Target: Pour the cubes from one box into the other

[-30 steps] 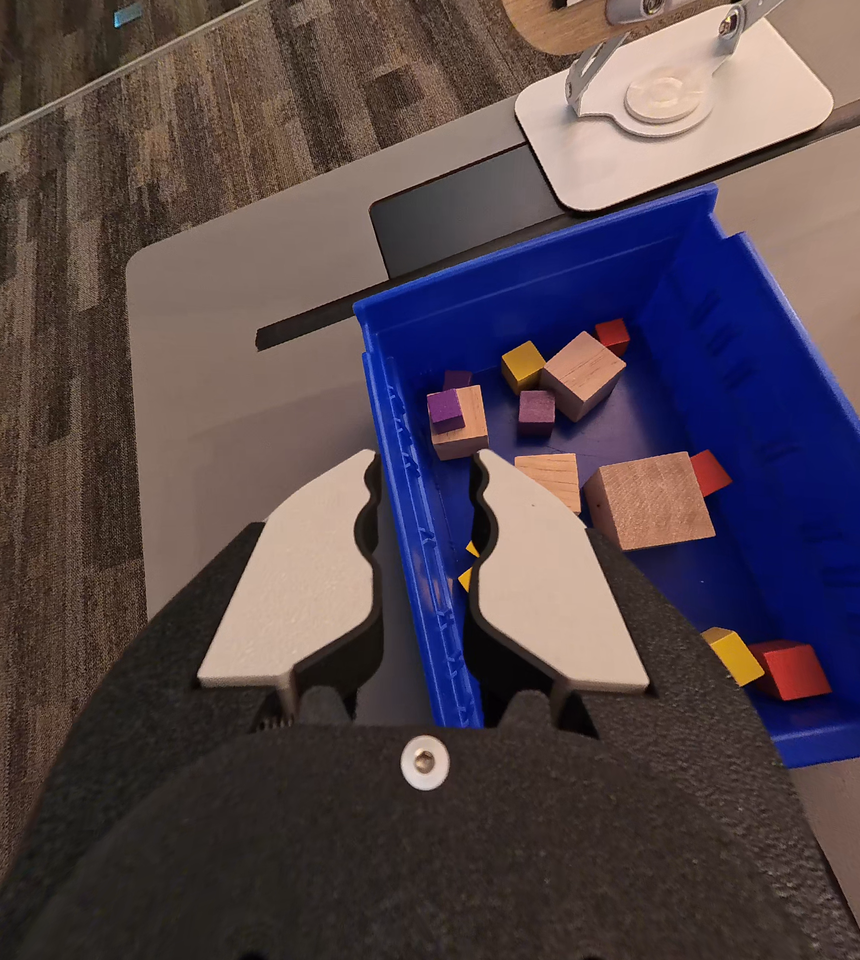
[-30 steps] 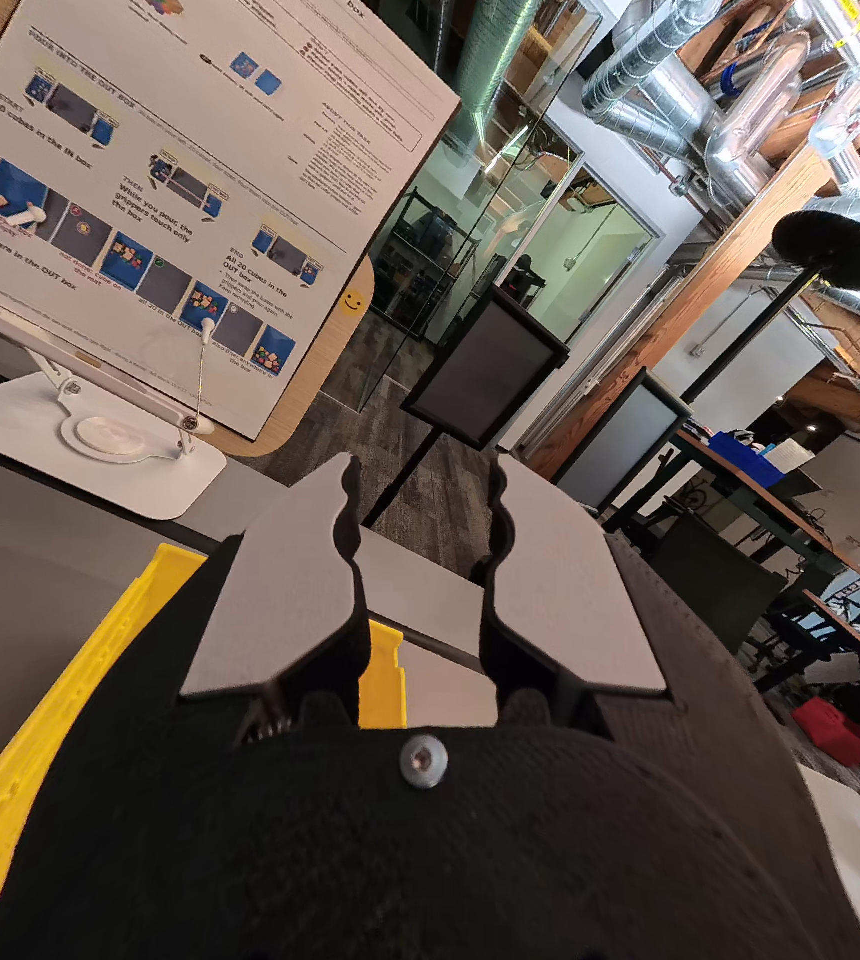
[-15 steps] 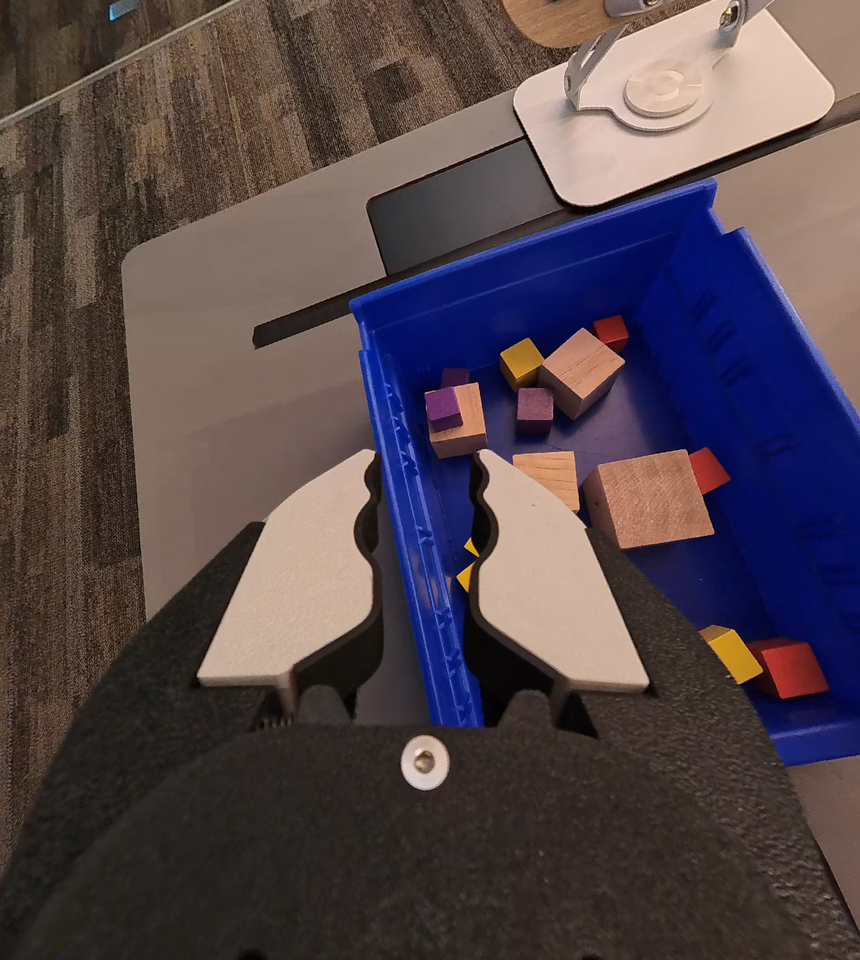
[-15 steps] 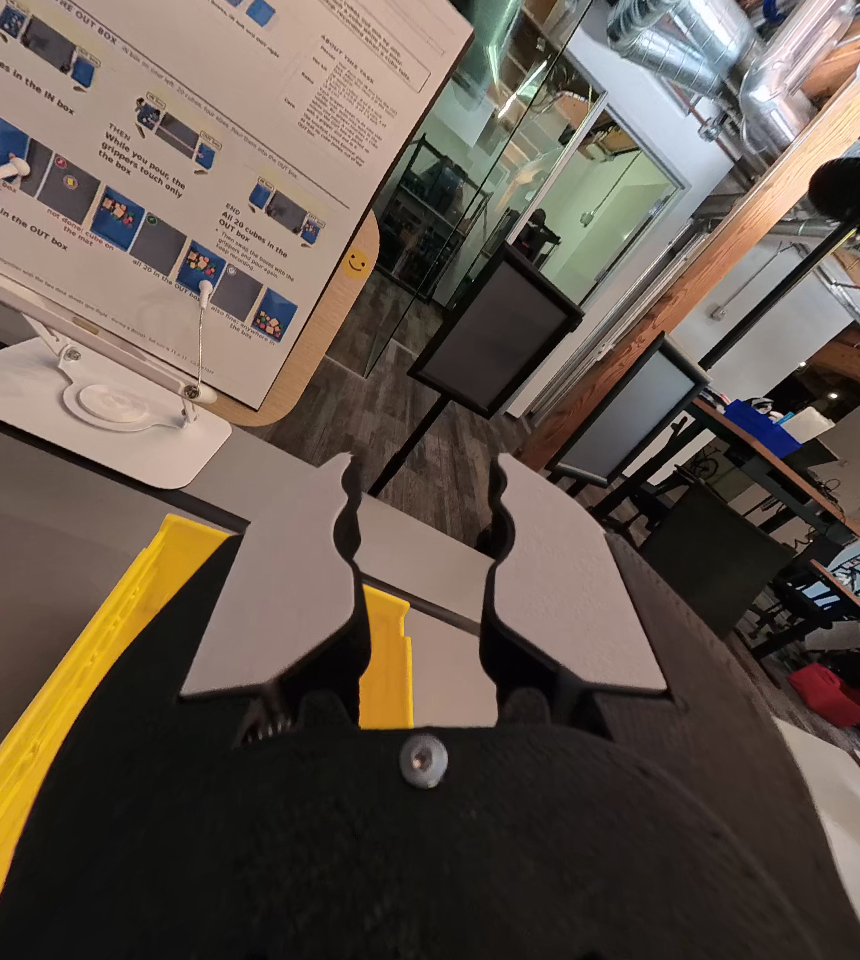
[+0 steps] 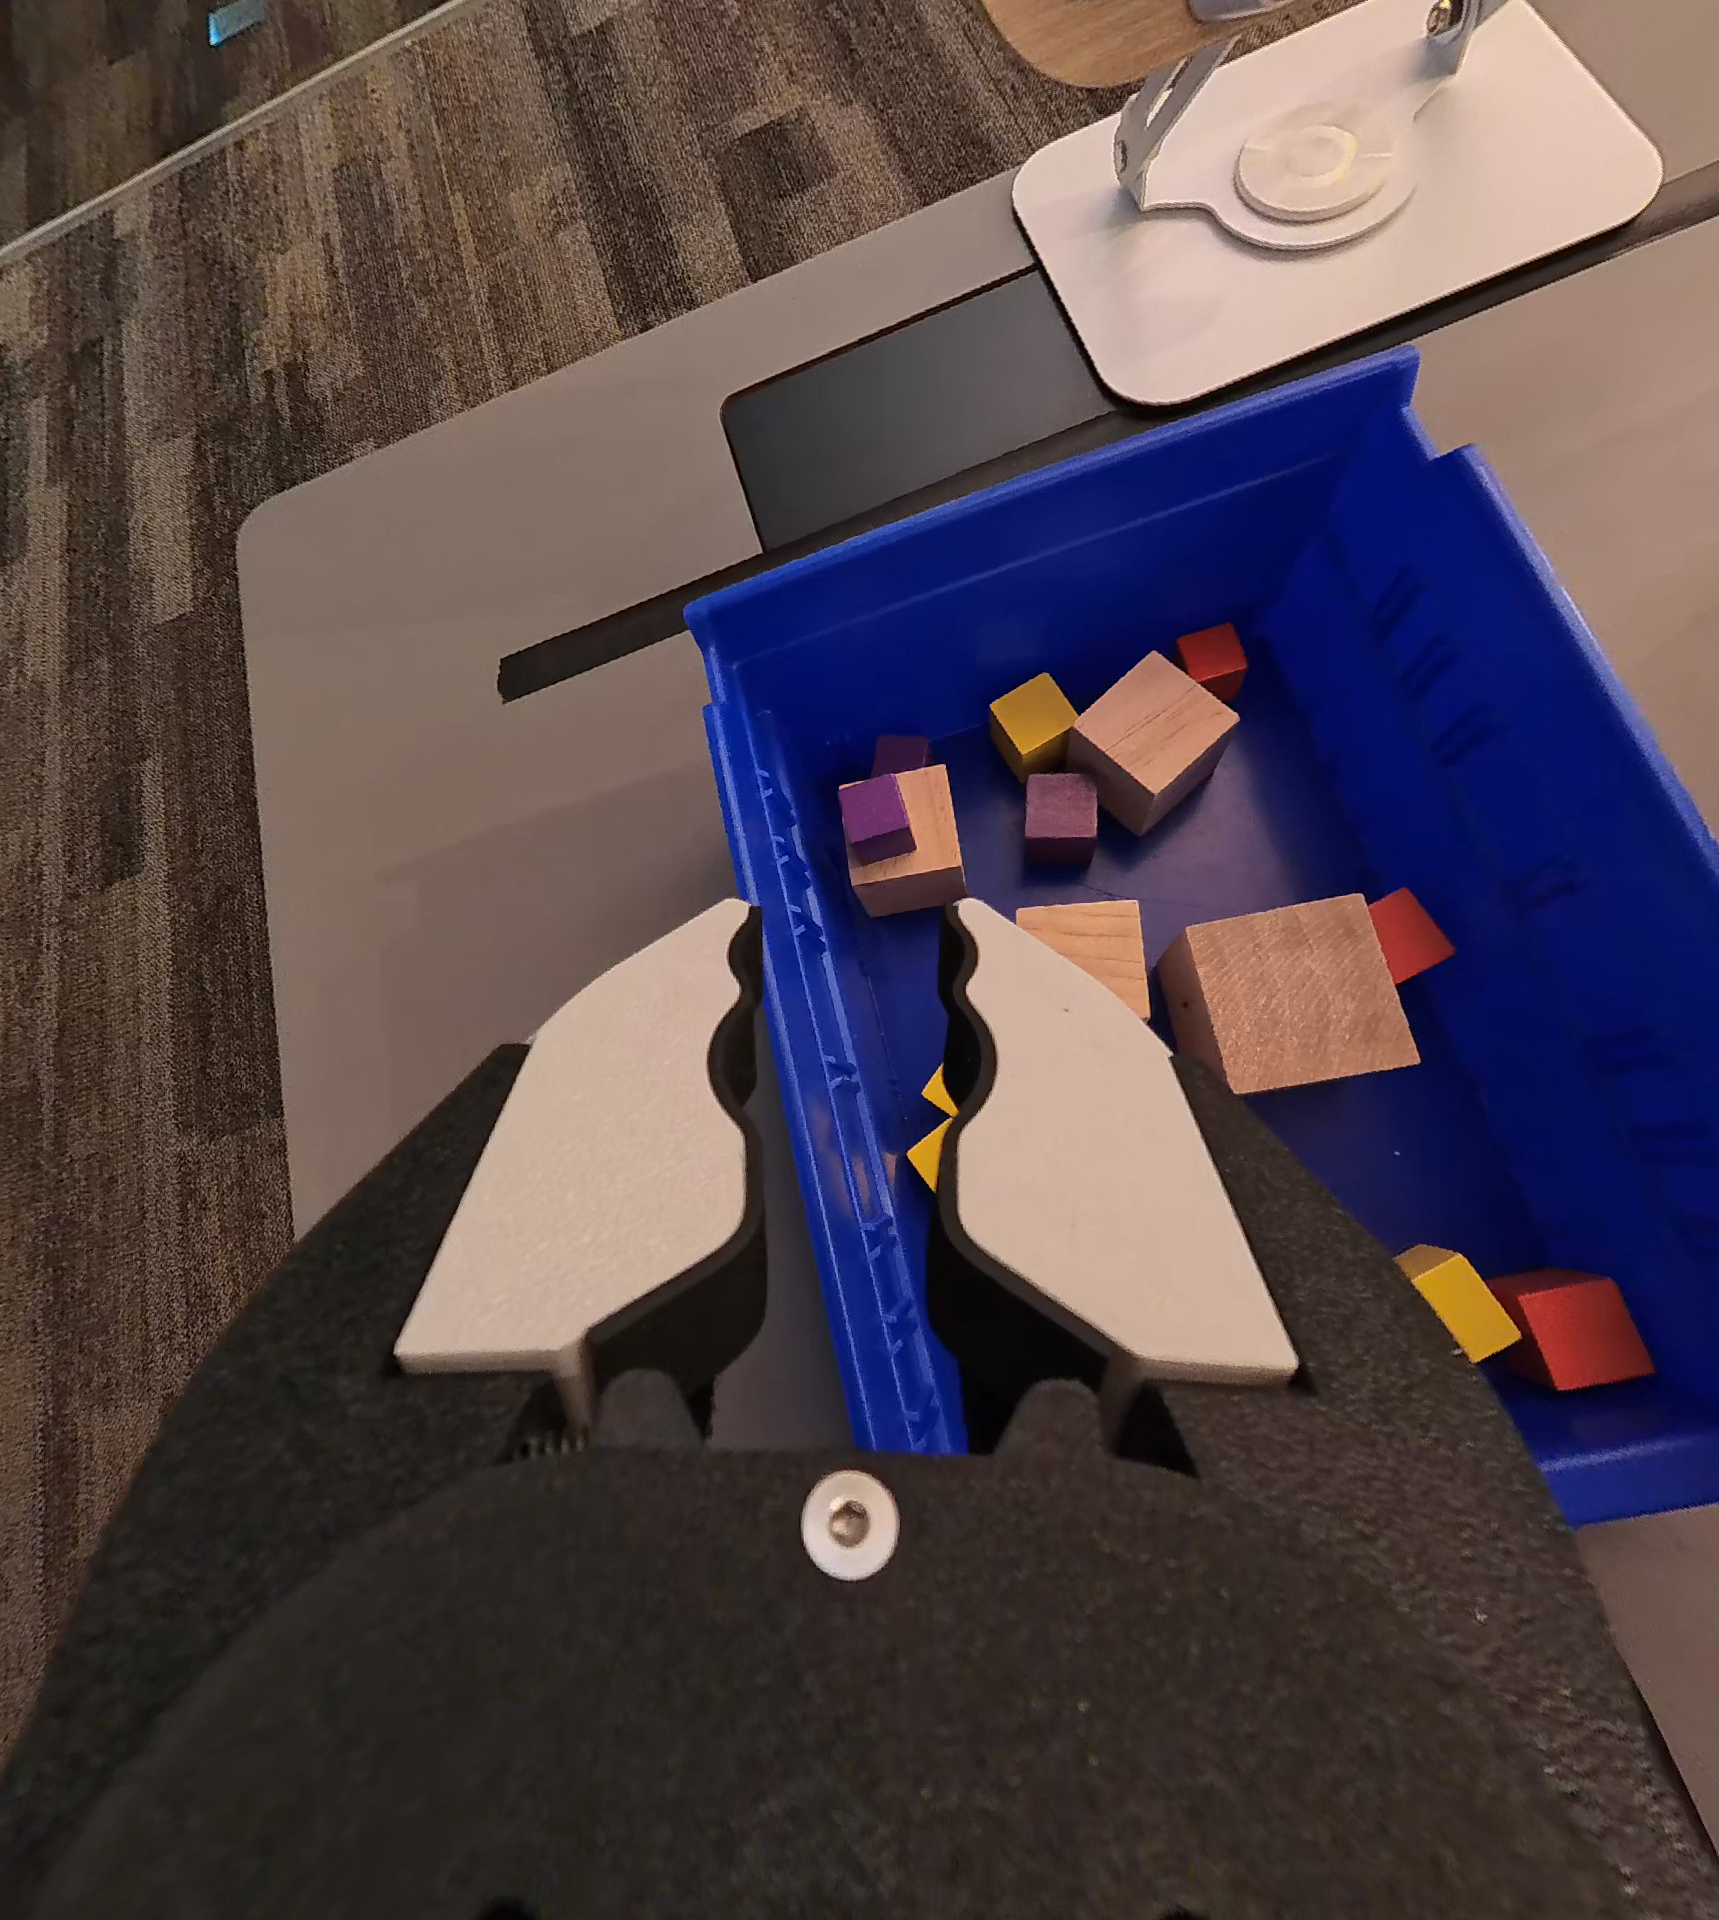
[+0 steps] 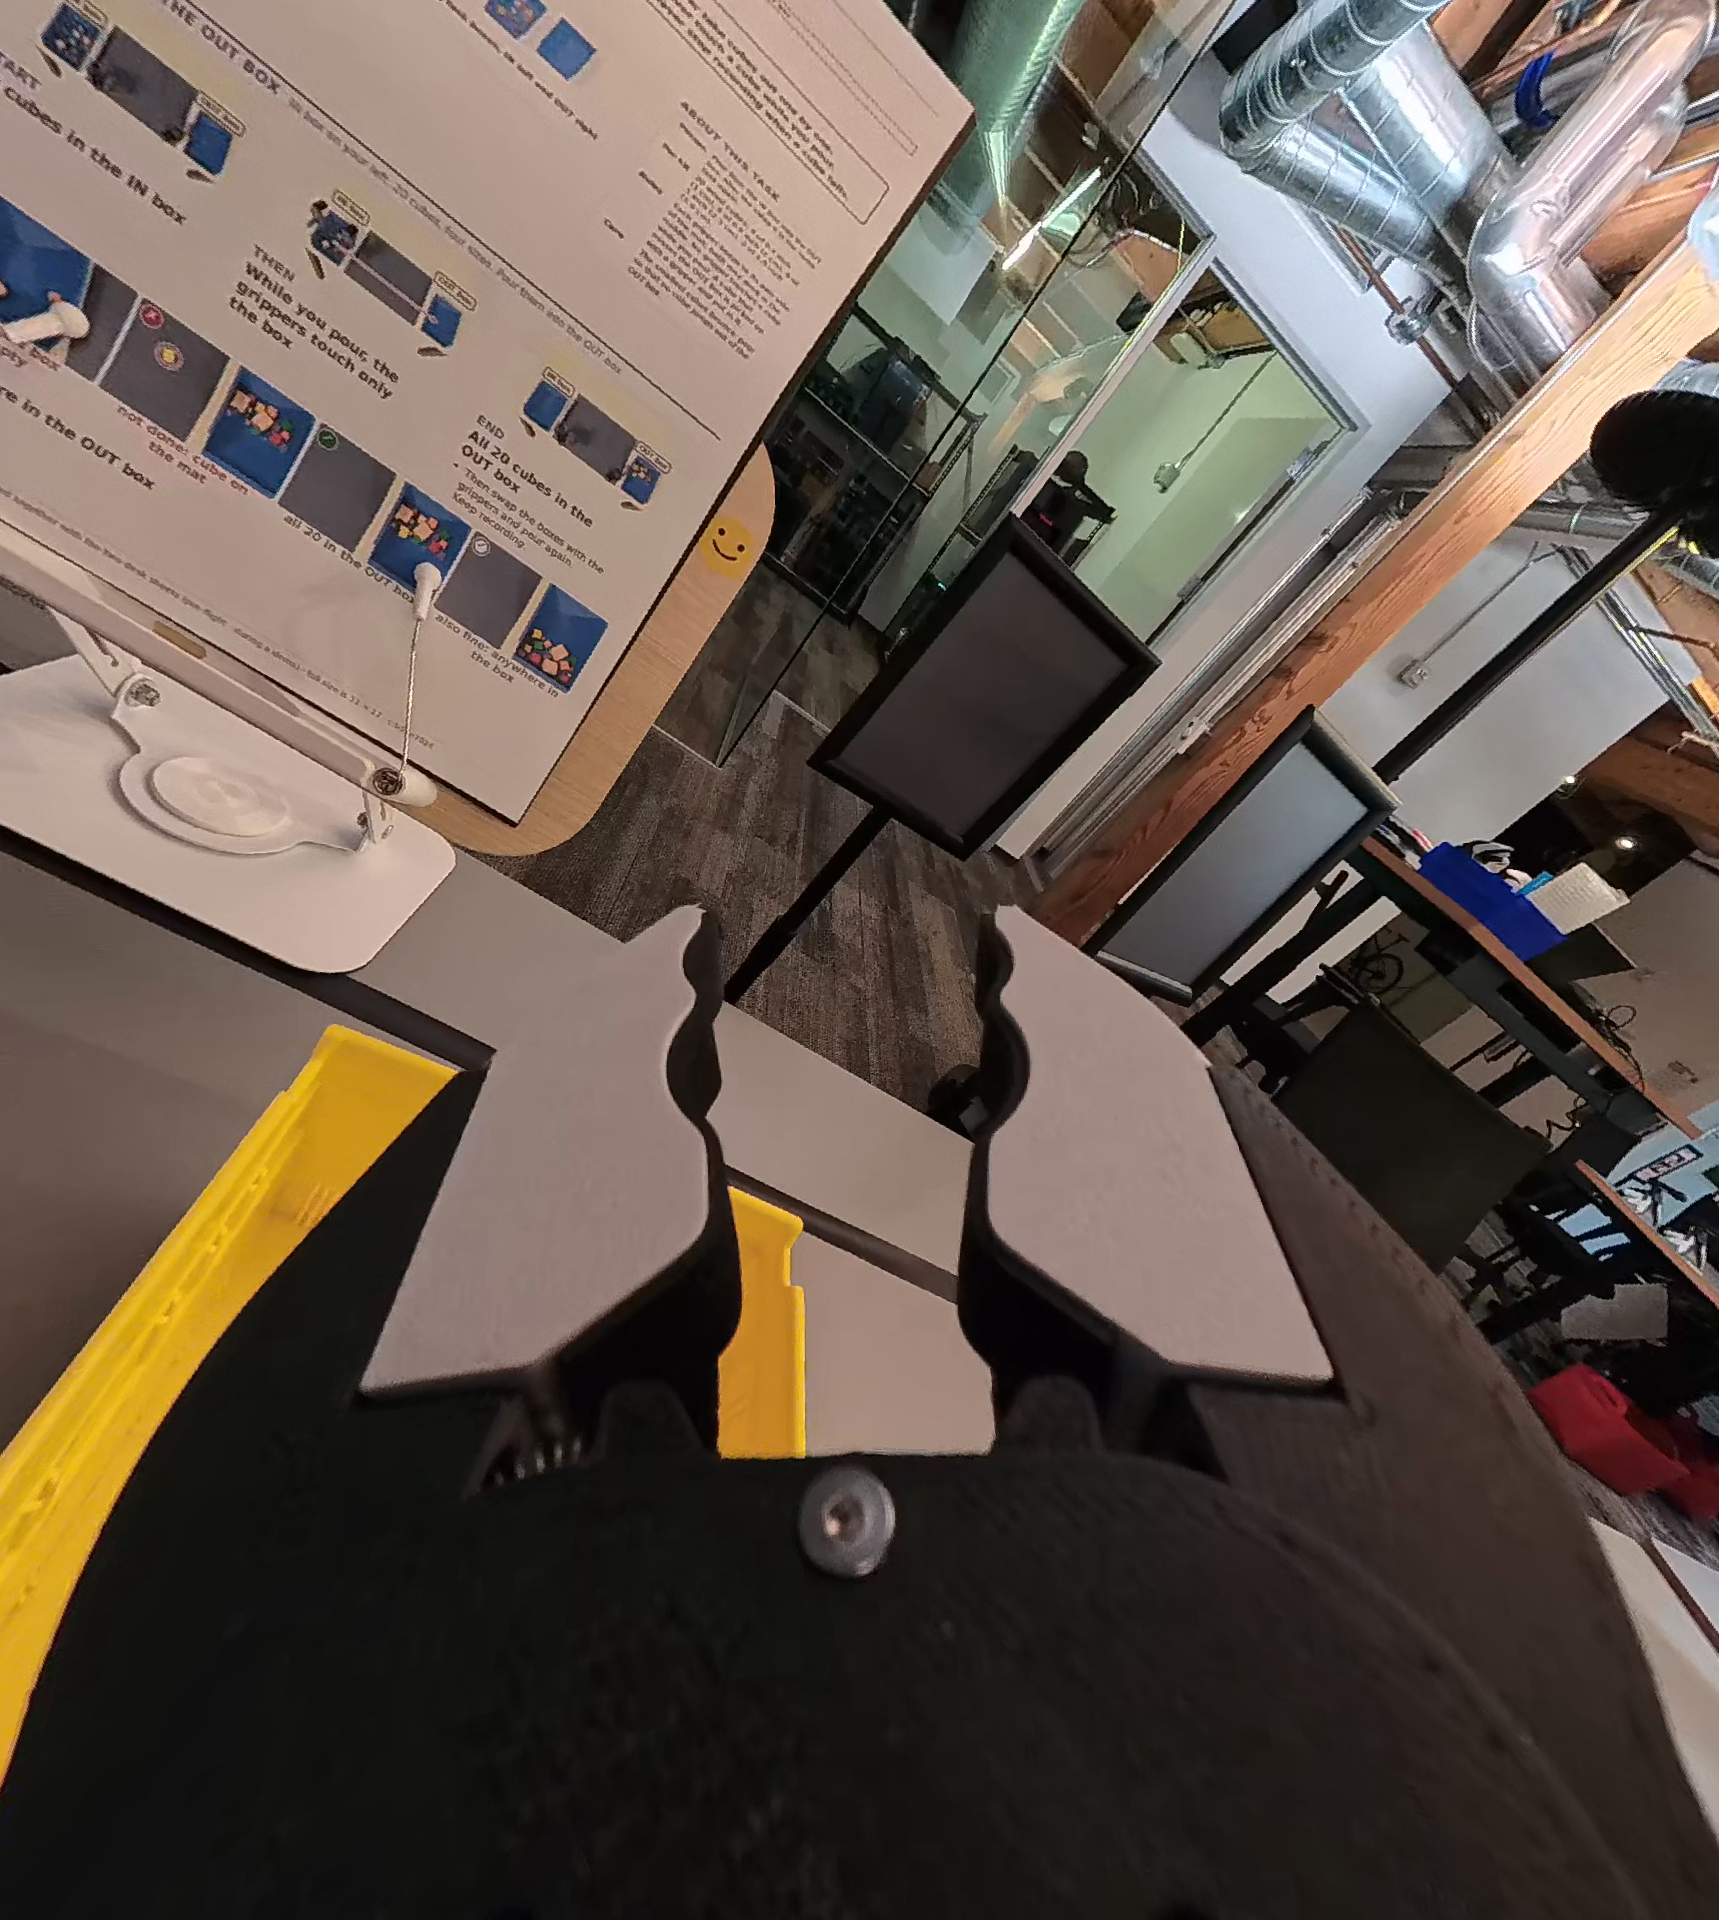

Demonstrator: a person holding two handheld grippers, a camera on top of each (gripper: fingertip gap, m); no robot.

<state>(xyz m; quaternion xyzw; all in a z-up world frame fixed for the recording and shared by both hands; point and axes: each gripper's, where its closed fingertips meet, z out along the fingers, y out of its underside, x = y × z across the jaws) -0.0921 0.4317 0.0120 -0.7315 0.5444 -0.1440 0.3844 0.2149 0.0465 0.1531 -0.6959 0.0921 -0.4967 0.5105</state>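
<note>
Two grippers straddle box walls: the left gripper (image 5: 850, 1049) has its fingers narrowly either side of the blue box's (image 5: 1520, 831) near wall, whether clamped I cannot tell, and the right gripper (image 6: 844, 1049) stands open at a middling gap over the yellow box's (image 6: 211, 1236) wall. All the cubes (image 5: 1281, 992) in view lie loose on the blue box's floor, so pouring looks not yet begun. Farther off on the grey table (image 5: 481, 727), a white stand (image 5: 1354, 208) carrying an instruction sheet (image 6: 398, 291) sits just beyond the blue box and could crowd a lift.
</note>
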